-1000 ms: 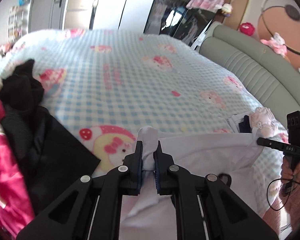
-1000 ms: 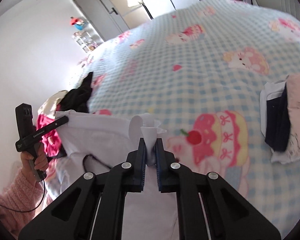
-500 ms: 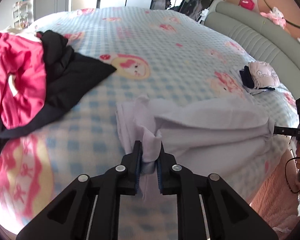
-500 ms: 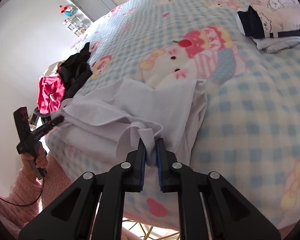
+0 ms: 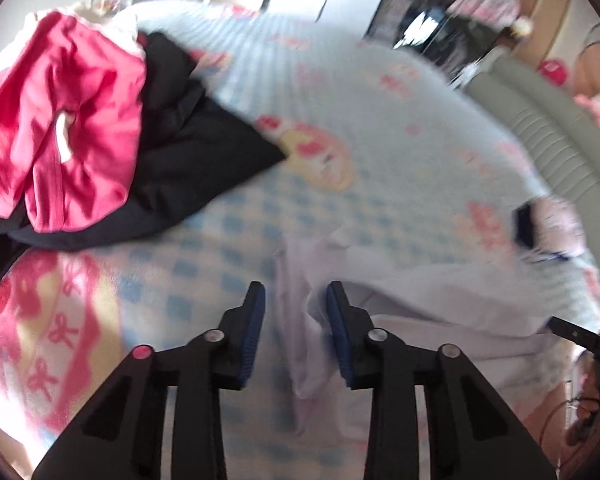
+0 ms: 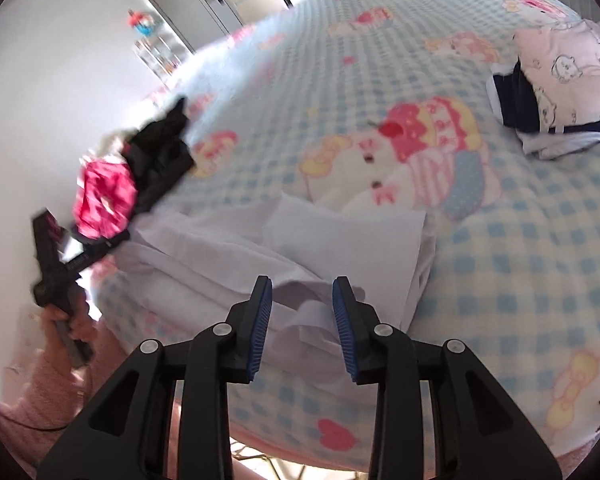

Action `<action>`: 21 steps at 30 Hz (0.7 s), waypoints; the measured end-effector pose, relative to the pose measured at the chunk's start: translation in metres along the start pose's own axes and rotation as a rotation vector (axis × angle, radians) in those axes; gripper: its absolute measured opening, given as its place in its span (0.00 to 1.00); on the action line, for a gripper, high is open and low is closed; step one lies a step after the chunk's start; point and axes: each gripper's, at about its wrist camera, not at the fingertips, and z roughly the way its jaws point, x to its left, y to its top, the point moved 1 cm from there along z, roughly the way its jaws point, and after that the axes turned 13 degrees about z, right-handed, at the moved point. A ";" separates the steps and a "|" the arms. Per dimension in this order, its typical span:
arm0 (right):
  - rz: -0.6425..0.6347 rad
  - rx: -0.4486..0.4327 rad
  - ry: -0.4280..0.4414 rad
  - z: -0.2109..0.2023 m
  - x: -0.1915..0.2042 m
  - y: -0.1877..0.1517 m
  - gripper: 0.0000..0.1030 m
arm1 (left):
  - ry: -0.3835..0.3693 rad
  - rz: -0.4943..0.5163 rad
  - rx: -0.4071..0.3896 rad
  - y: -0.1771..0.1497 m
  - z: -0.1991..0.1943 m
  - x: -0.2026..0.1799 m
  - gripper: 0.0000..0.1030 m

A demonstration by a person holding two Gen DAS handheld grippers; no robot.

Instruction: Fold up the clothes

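A white garment [image 6: 332, 240] lies rumpled and partly folded near the bed's front edge; it also shows in the left wrist view, white garment [image 5: 420, 292]. My left gripper [image 5: 295, 300] stands open over its left corner, and a fold of cloth rises loose between the jaws. My right gripper [image 6: 302, 296] is open too, just above the garment's right corner, with crumpled cloth lying under the gap. The left gripper's body [image 6: 56, 248] appears at the left of the right wrist view, held by a hand in a pink sleeve.
A heap of pink clothing [image 5: 60, 128] and black clothing [image 5: 196, 148] lies at the bed's left. A folded stack with a pink printed piece [image 6: 560, 64] sits at the right. The checked cartoon blanket [image 6: 520, 248] covers the bed. A grey padded headboard [image 5: 548, 136] curves at right.
Both grippers have opened and let go of the white garment's corners. The garment now rests on the bed near its front edge.
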 end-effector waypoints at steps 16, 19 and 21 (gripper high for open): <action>-0.054 0.030 -0.178 0.020 0.005 -0.022 0.36 | -0.019 0.072 0.074 -0.029 -0.011 -0.013 0.31; -0.064 0.010 -0.205 0.021 0.007 -0.026 0.23 | 0.057 0.104 0.031 -0.032 -0.022 -0.024 0.12; -0.058 -0.022 -0.198 0.012 0.006 -0.028 0.22 | 0.096 0.127 -0.006 -0.036 -0.033 -0.025 0.12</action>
